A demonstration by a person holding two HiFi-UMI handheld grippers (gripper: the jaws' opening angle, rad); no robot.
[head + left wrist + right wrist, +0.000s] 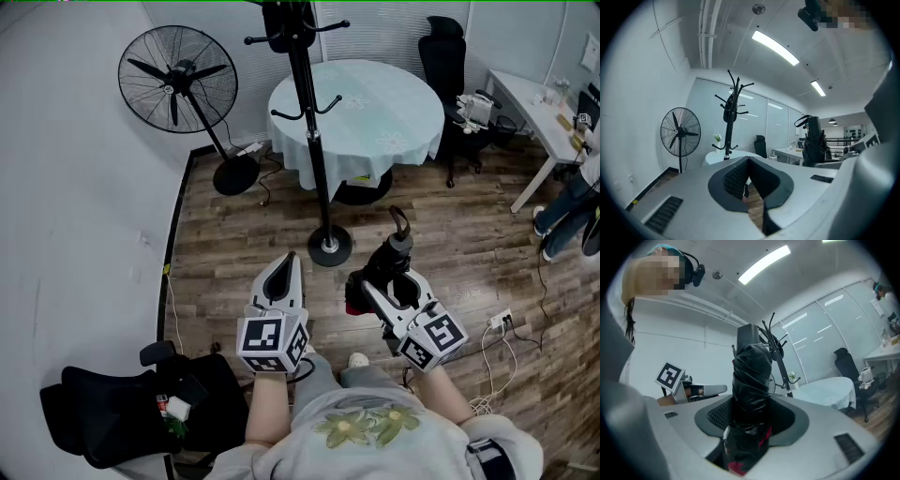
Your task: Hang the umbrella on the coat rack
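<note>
Head view: my right gripper (382, 283) clamps the folded black umbrella (395, 249) upright, strap loop uppermost, I judge for hooking, just near and right of the coat rack (314, 141), while my left gripper (284, 268), jaws together and empty, hangs left.

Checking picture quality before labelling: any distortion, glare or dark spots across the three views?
Head view: sharp, evenly lit, the coat rack cropped at the top edge. Left gripper view: strong fisheye with black corners; the ceiling light bright but not flaring. Right gripper view: same fisheye; the black umbrella fills the centre up close.
</note>
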